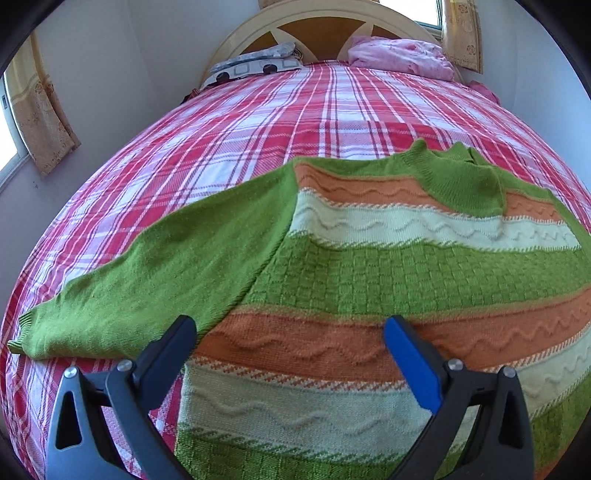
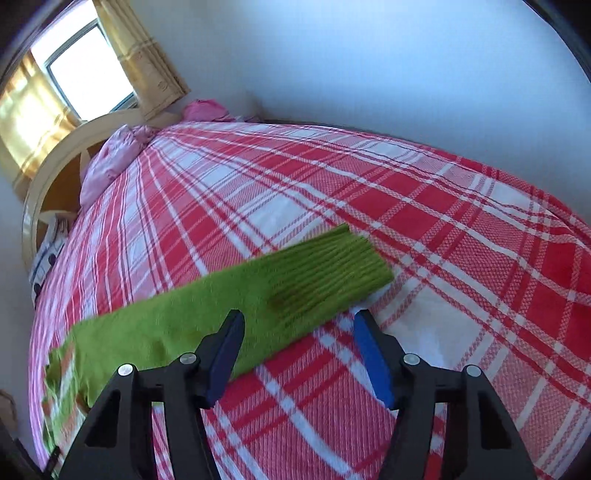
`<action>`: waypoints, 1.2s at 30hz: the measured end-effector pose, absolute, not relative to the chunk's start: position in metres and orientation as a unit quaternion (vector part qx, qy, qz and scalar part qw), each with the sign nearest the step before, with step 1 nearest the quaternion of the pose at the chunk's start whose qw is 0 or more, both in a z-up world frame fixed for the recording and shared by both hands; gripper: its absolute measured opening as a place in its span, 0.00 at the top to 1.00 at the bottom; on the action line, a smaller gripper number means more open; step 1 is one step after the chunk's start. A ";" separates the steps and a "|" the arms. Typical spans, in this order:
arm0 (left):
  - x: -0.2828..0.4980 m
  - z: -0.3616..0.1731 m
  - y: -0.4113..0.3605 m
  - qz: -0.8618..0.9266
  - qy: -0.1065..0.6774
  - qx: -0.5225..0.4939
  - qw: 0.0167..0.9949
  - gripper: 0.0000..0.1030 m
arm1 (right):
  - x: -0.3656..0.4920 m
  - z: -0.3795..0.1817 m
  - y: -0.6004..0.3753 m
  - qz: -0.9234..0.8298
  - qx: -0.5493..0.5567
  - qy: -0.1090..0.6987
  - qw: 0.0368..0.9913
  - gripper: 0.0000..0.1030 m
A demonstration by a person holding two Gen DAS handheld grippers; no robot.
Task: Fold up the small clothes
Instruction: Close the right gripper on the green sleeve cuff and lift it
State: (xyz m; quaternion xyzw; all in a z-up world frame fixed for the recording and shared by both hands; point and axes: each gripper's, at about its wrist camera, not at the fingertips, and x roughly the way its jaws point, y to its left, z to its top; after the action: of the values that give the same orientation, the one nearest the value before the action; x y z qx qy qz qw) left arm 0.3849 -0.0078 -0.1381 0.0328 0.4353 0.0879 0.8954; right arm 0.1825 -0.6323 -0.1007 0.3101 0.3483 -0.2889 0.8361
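Holding my left gripper [image 1: 290, 341] over the lower body of the striped sweater [image 1: 369, 280], jaws wide apart, nothing between the pads; the orange band shows in the gap. Whether the tips touch the knit I cannot tell. Left sleeve [image 1: 147, 280] runs flat from frame centre to the lower left edge, cuff at the far left. Green collar sits upper right of centre.

My right gripper [image 2: 299, 332] has its jaws parted, not clamped on anything. Right sleeve [image 2: 229, 314] lies diagonally across the centre of that view, blurred; its ribbed cuff [image 2: 332, 273] ends right of centre. The sleeve passes under the left-hand finger [image 2: 229, 347], the rest of the gap showing plaid only.

Sweater lies spread on the red-and-white plaid bedspread [image 1: 221, 140]. Pink bedding [image 1: 399, 55] and a patterned pillow [image 1: 255, 62] rest at the headboard [image 1: 317, 29], top of frame.
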 end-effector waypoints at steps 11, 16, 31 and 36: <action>0.386 -0.143 0.001 0.067 0.449 -0.004 0.891 0.00 | 0.191 -0.087 -0.644 -0.264 0.349 0.283 0.854 0.93; 0.388 -0.143 0.003 0.059 0.454 -0.012 0.889 0.00 | 0.197 -0.049 -0.613 -0.241 0.303 0.258 0.885 0.93; 0.347 -0.090 0.031 0.036 0.373 -0.029 0.927 0.00 | 0.255 0.076 -0.472 -0.086 0.211 0.194 0.954 0.94; 0.342 -0.094 0.040 0.043 0.370 -0.028 0.928 0.00 | 0.276 0.091 -0.429 -0.049 0.181 0.196 0.962 0.94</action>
State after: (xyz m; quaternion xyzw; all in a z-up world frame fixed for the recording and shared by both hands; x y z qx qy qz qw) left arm 0.3423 0.0396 -0.0941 -0.0280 0.3696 0.0430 0.9278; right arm 0.2764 -0.4285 0.0913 0.1812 0.1959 -0.0491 0.9625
